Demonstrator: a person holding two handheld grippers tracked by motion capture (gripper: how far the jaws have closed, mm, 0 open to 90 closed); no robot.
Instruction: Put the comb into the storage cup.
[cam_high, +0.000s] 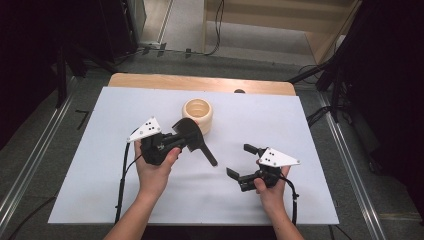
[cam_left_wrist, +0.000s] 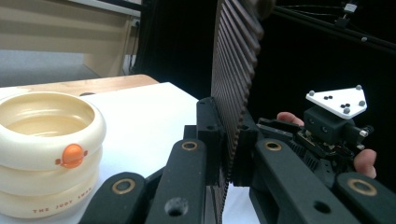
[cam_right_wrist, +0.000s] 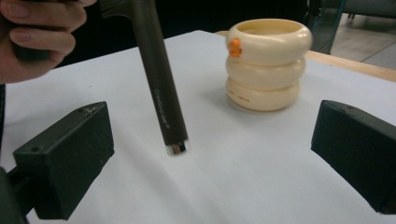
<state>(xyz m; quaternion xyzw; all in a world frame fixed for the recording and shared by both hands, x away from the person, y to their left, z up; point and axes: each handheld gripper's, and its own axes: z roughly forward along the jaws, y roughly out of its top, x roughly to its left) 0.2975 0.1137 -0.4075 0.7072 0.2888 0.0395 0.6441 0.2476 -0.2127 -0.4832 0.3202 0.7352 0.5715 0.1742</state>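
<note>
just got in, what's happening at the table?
A person works two handheld grippers over a white table. The left gripper is shut on the ridged head of a dark paddle-like tool, holding it just off the surface with its handle pointing toward the right gripper. The right gripper's jaws stand wide open with nothing between them, short of the handle's tip. A cream ringed cup stands beyond, untouched.

White sheet (cam_high: 300, 200) over wooden table (cam_high: 200, 82); grey floor (cam_high: 190, 20), cables, dark stands, pale wooden shelving (cam_high: 280, 15) behind.
</note>
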